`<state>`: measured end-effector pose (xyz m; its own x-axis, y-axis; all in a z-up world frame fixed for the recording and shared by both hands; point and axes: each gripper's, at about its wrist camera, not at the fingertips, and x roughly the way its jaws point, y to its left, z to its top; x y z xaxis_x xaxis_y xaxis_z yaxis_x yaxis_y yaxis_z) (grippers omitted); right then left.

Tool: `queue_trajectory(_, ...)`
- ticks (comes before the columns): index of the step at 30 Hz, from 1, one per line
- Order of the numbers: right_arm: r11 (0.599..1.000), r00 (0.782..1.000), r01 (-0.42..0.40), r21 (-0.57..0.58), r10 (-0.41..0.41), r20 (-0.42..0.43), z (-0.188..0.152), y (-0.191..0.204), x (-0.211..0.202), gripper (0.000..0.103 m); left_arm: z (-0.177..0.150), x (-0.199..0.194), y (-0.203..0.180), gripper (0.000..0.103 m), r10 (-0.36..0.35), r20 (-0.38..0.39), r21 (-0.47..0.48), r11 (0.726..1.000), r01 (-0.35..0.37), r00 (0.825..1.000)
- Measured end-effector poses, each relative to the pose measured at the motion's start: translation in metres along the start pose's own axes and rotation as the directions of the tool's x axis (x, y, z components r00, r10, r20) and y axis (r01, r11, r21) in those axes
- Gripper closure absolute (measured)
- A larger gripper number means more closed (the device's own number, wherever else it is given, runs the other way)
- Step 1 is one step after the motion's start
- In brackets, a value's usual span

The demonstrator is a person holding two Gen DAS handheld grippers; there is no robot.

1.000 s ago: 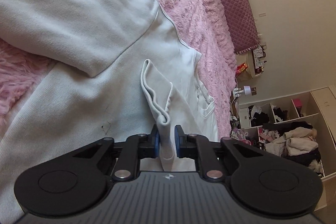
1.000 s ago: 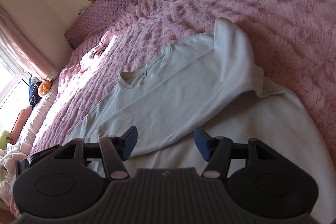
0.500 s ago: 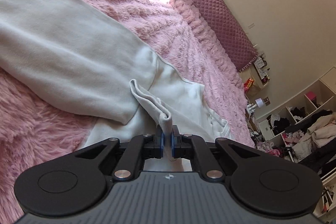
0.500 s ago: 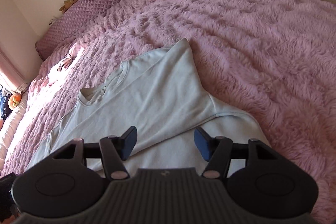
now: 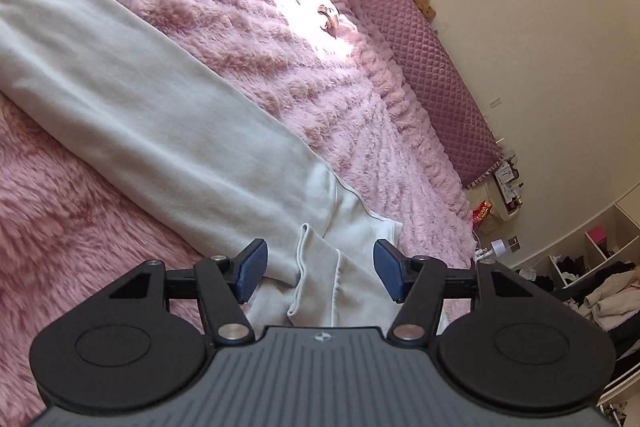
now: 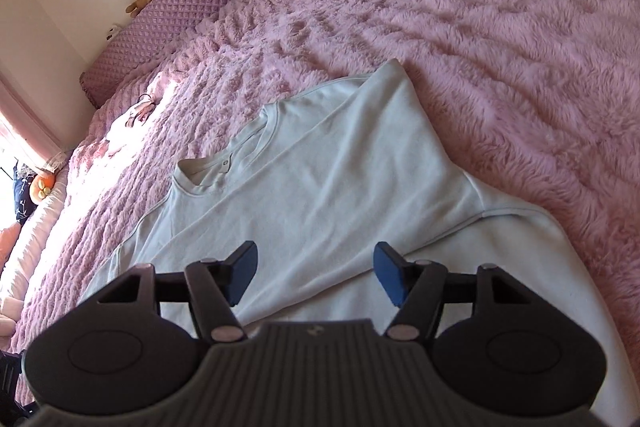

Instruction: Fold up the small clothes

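Shirt [image 6: 320,187] lies mid-bed [image 6: 500,27]. Left gripper [image 5: 320,273] fingers opening, cuff [image 5: 316,275] loose between them; right gripper [image 6: 316,277] fingers opening, empty. Risk: released sleeve [image 5: 140,115] springs back, or fingers snag the cuff.

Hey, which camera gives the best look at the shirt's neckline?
The right wrist view. There the neckline of the pale long-sleeved shirt shows whole, button included, lying flat on the pink blanket. The left wrist view shows only a sleeve and bunched fabric between its opening claw's fingers, no neckline.
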<state>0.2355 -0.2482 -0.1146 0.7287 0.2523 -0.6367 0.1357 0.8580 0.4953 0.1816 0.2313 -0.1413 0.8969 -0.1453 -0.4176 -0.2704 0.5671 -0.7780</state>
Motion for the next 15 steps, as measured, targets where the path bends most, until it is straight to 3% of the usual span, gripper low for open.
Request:
queue_trajectory(3, 0.998, 0.997, -0.061, 0.022, 0.063, -0.049, -0.01, 0.024, 0.006, 0.042, 0.021, -0.024, 0.009, 0.024, 0.084, 0.013, 0.015, 0.996, -0.084, 0.996)
queue_trajectory(8, 0.986, 0.981, -0.167, -0.023, 0.164, -0.101, -0.033, 0.088, 0.013, 0.042, 0.048, -0.066, 0.04, 0.024, 0.159, 0.071, -0.016, 0.987, -0.159, 0.985)
queue_trajectory(12, 0.965, 0.965, -0.235, -0.119, 0.217, -0.147, -0.059, 0.147, 0.021, 0.042, 0.064, -0.099, 0.069, 0.024, 0.218, 0.153, -0.063, 0.976, -0.211, 0.964)
queue_trajectory(15, 0.948, 0.956, -0.261, -0.182, 0.227, -0.188, -0.079, 0.185, 0.032, 0.041, 0.073, -0.118, 0.095, 0.024, 0.28, 0.201, -0.132, 0.957, -0.257, 0.939)
